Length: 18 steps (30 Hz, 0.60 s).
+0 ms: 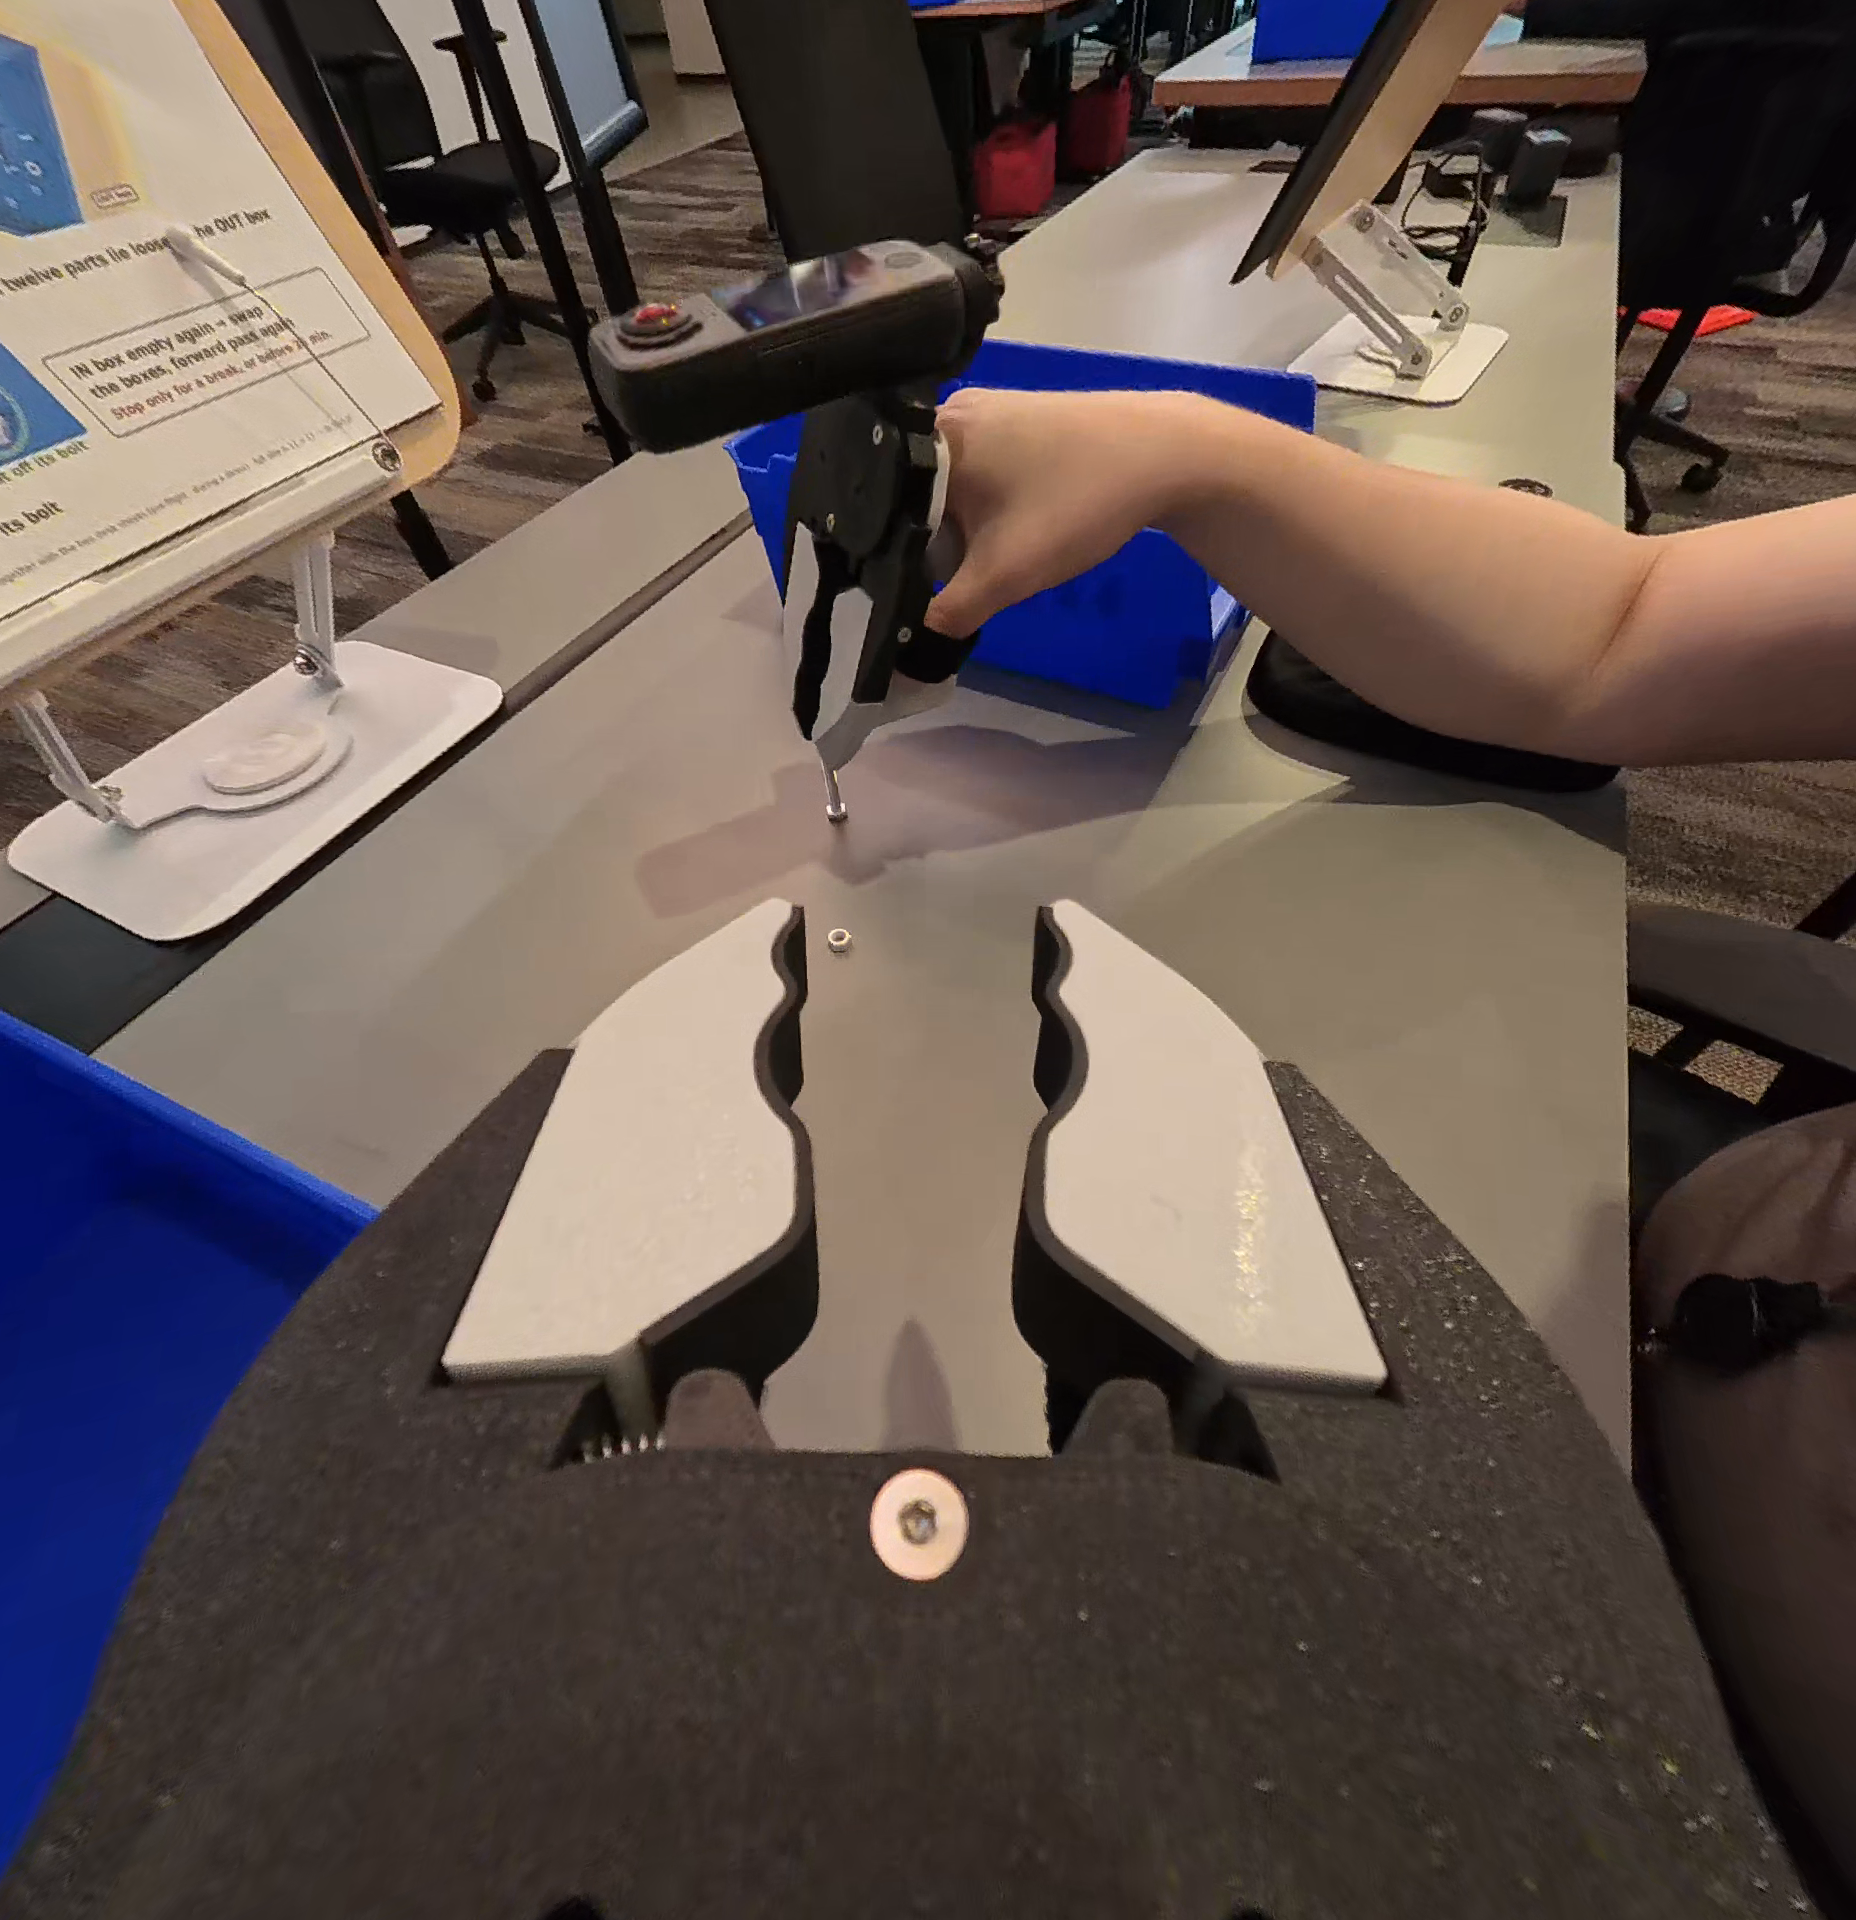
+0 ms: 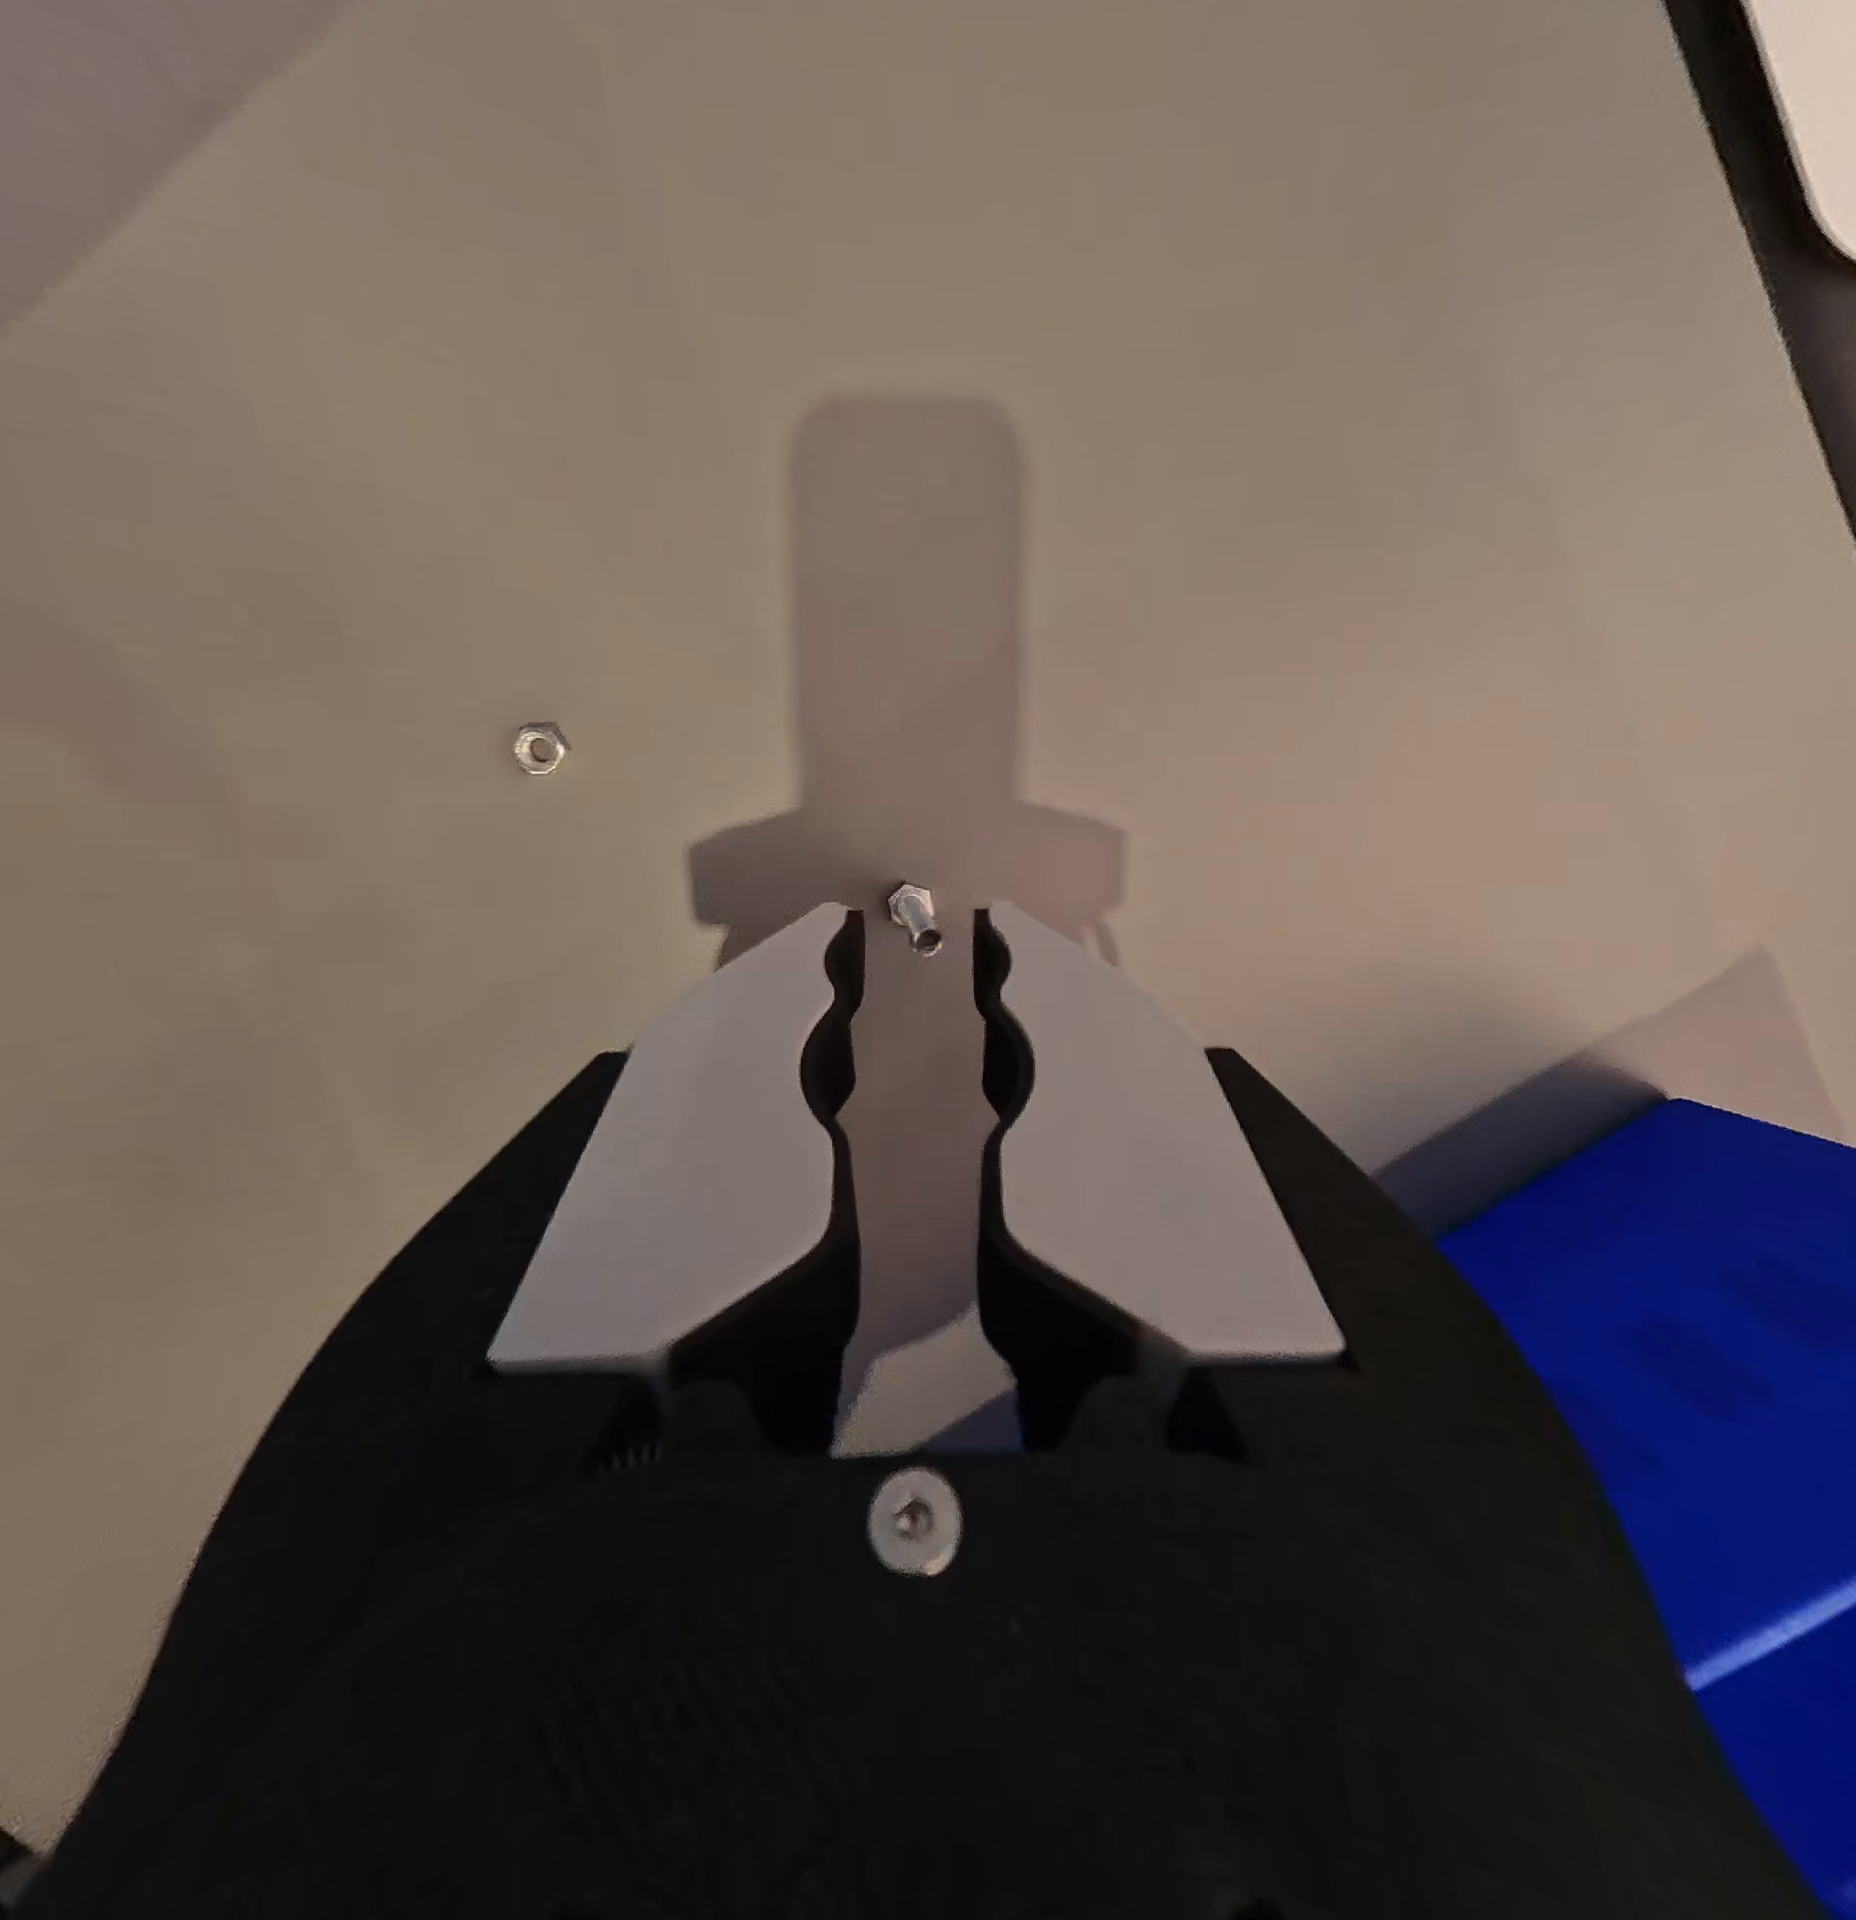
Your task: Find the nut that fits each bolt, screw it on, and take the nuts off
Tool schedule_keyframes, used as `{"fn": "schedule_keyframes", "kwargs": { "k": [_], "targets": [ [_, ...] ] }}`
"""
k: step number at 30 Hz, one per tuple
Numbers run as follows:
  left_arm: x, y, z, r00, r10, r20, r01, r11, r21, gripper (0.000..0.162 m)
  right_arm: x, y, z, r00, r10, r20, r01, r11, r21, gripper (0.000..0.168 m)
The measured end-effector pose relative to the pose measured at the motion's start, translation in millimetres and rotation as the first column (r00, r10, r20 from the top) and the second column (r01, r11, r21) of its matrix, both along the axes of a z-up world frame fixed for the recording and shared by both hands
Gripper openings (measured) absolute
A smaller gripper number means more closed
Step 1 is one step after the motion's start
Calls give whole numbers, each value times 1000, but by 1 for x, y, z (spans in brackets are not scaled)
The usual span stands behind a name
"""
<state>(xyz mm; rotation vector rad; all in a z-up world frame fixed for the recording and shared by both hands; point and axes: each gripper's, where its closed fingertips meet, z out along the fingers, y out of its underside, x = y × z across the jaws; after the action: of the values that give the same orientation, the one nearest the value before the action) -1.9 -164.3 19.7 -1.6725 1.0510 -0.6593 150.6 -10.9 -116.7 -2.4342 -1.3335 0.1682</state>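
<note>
A small silver bolt (image 2: 913,920) stands on its hex head on the grey table (image 2: 1319,520), shaft up. My right gripper (image 2: 919,914) points down at it with its jaws a little apart. The tips are on either side of the shaft and do not touch it. In the left wrist view the right gripper (image 1: 828,743) is held by a hand, just above the bolt (image 1: 833,798). A loose silver nut (image 1: 839,940) lies flat on the table beside the left fingertip of my left gripper (image 1: 919,916), which is open and empty. The nut also shows in the right wrist view (image 2: 537,748).
A blue box (image 1: 1111,582) stands behind the right gripper and another blue box (image 1: 93,1351) sits near left. An instruction board on a white stand (image 1: 259,769) is at the left, and a second stand (image 1: 1402,343) at the back right. The person's forearm (image 1: 1475,613) reaches in from the right. There is about 25 centimetres between the tips of the two grippers. The loose silver nut (image 1: 839,940) lies some 8 centimetres from my right tips, 20 centimetres from my left tips.
</note>
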Motion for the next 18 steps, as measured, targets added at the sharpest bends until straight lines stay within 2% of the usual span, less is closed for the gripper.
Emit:
{"fn": "schedule_keyframes", "kwargs": {
  "k": [7,13,18],
  "targets": [
    [2,2,-5,1000,-19,8,19,1000,-18,41,2,5,-10,999,-14,31,14,1000,5,19],
    [8,3,-7,999,-44,18,44,999,-26,39,5,4,-16,999,-2,50,3,1000,-19,7],
    [12,11,-11,999,-48,-2,48,998,-33,38,5,0,-16,999,12,47,-10,999,-43,7]
  ]
}}
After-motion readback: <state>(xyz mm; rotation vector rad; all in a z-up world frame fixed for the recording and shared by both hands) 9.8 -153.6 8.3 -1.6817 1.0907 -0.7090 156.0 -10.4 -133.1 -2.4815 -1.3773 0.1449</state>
